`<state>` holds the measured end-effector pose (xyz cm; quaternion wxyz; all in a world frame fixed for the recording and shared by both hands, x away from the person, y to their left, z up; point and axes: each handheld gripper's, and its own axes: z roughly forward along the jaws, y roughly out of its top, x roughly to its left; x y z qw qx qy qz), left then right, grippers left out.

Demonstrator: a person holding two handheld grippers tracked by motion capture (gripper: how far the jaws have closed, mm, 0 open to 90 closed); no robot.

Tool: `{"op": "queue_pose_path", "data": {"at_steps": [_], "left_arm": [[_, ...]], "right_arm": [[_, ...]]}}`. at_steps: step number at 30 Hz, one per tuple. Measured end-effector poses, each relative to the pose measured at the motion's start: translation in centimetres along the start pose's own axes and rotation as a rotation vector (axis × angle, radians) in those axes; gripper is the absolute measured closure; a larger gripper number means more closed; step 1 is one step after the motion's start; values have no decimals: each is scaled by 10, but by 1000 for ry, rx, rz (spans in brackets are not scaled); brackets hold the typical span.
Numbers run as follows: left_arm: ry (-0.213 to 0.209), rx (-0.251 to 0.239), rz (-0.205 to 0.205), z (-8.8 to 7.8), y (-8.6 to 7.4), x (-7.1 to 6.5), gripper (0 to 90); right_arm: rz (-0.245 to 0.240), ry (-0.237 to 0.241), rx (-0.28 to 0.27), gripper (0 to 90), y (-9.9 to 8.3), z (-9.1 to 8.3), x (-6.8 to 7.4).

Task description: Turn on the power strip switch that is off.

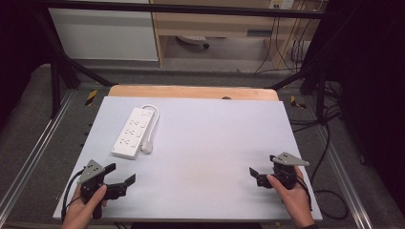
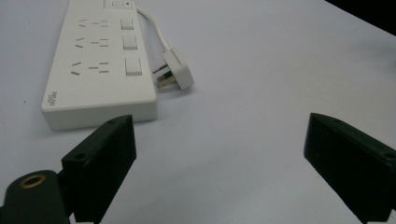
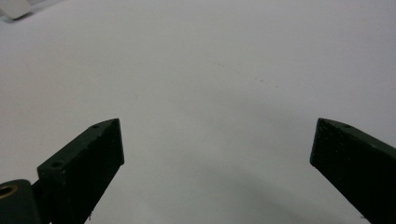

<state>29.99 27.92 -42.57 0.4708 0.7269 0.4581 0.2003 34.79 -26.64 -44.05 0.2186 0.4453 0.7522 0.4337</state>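
A pale tabletop (image 1: 205,143) stands inside a dark metal frame (image 1: 191,8).

Along its far edge runs a strip of bare wood (image 1: 191,91). Beyond it, a white cabinet (image 1: 102,36) sits beside a light wooden shelf unit (image 1: 215,24), with a castor wheel (image 1: 193,40) tucked beneath it. Black cables (image 1: 286,47) hang at the back right, more trailing across the grey floor (image 1: 28,124). Yellow-and-black tape marks (image 1: 90,97) flank the tabletop.

The power strip (image 1: 132,132) lies on the table's (image 1: 215,143) far left, its plug (image 1: 146,147) just beside it.
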Motion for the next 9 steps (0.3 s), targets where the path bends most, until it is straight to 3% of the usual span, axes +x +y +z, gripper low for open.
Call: {"op": "queue_pose_path", "data": {"at_steps": [5,9], "left_arm": [[-16,50,15,3,-10,-11,96],[-17,97,30,8,-16,-15,93]], "right_arm": [[4,-13,4,33,0,0,-1],[15,-56,44,34,-4,4,-5]]}}
